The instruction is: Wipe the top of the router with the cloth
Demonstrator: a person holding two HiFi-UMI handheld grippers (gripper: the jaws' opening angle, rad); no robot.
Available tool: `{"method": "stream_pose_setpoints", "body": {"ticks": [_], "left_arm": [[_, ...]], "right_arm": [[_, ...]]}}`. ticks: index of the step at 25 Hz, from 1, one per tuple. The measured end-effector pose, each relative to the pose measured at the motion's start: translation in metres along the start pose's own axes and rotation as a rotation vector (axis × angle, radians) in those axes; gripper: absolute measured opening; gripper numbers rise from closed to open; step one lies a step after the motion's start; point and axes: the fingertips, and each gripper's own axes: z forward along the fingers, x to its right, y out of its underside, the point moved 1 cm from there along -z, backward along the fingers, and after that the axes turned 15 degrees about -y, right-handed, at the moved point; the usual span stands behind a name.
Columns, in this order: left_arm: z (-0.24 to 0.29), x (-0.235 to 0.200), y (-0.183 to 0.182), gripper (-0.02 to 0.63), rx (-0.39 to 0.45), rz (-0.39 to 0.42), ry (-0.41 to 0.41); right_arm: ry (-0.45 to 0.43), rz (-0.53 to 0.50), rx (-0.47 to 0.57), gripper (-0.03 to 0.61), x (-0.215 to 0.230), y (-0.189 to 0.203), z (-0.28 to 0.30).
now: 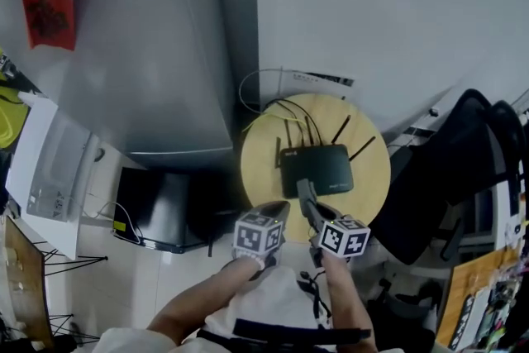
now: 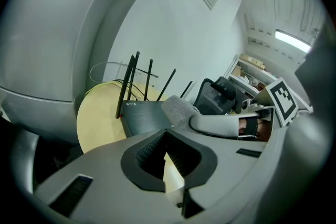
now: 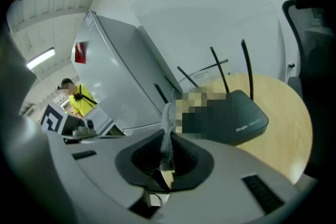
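Pinching a grey cloth (image 2: 179, 107) between clenched jaws, the right gripper (image 3: 167, 136) reaches over the near edge of the black router (image 1: 318, 169). The cloth's bunched free end lies on the router's top, by that near edge. Under the router is a round wooden table (image 1: 374, 193), and 4 antennas rise from the router's far side. Just left of the router's near edge, the left gripper (image 2: 165, 139) hovers with its jaws closed together on nothing. A grey fridge (image 1: 157, 54) stands left of the router.
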Motion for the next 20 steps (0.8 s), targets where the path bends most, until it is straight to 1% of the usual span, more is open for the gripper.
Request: {"method": "stream_pose_setpoints", "body": {"ticks": [6, 10, 16, 20], "left_arm": [[0.020, -0.017, -0.016, -0.002, -0.015, -0.004, 0.005], [0.034, -0.026, -0.022, -0.002, -0.027, -0.020, 0.005], [0.051, -0.033, -0.026, -0.002, -0.054, -0.046, 0.012], [0.059, -0.037, -0.027, -0.002, -0.067, -0.056, 0.010]], "right_arm": [[0.023, -0.008, -0.047, 0.037, 0.024, -0.021, 0.039], [0.045, -0.015, -0.109, 0.037, 0.045, -0.032, 0.072], [0.076, -0.010, -0.192, 0.037, 0.075, -0.043, 0.114], [0.079, 0.012, -0.237, 0.037, 0.085, -0.043, 0.134]]}}
